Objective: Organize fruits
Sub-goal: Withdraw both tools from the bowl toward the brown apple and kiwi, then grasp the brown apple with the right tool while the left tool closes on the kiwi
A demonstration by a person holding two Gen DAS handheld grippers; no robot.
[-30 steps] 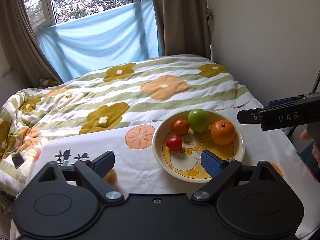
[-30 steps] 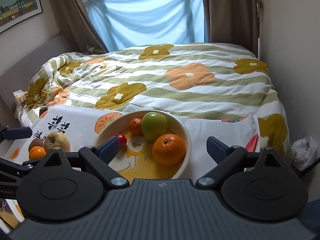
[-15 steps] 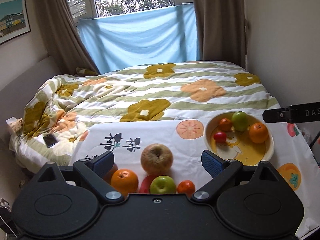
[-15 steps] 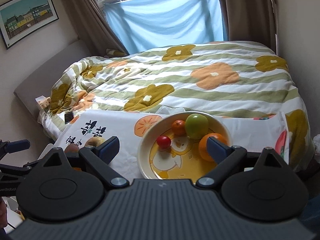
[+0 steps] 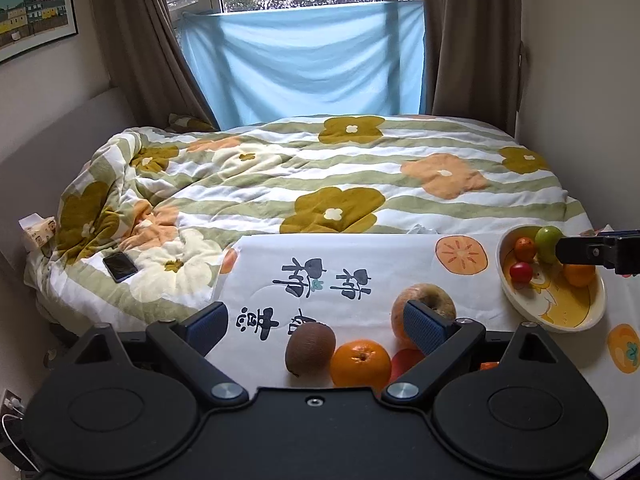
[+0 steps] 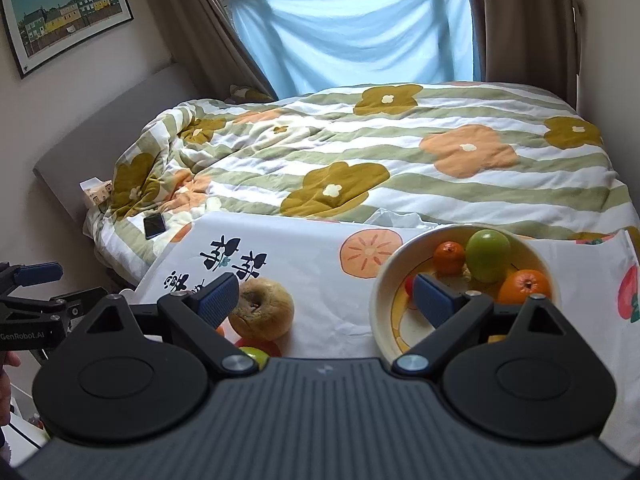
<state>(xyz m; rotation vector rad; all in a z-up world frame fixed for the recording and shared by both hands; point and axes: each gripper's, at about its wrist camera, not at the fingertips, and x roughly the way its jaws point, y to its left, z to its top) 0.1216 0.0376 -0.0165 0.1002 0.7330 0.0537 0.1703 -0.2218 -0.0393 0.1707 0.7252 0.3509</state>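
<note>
While both grippers hang over the printed cloth [image 5: 360, 256] spread at the foot of the bed, neither holds anything: the left gripper [image 5: 316, 326] has its blue-padded jaws spread wide, and the right gripper [image 6: 326, 294] is equally wide apart. In the left wrist view, a brown kiwi [image 5: 310, 347] lies just beside an orange [image 5: 360, 363], its long axis tilted, the narrower end pointing down toward the camera. Behind them sits a russet apple [image 5: 424, 306], its stem dimple turned upward, partly hidden by the right-hand blue pad. A red fruit [image 5: 406, 360] peeks out between the orange and that finger.

The yellow-lined bowl [image 6: 378, 300] stands on the cloth to the right of the loose fruit, well apart from it. It holds a green apple [image 6: 488, 254], a small mandarin [image 6: 450, 257], a larger orange [image 6: 524, 286] with its stem end facing up, and a cherry tomato [image 5: 521, 272]. A phone [image 5: 119, 266] lies on the flowered quilt [image 5: 340, 176].
</note>
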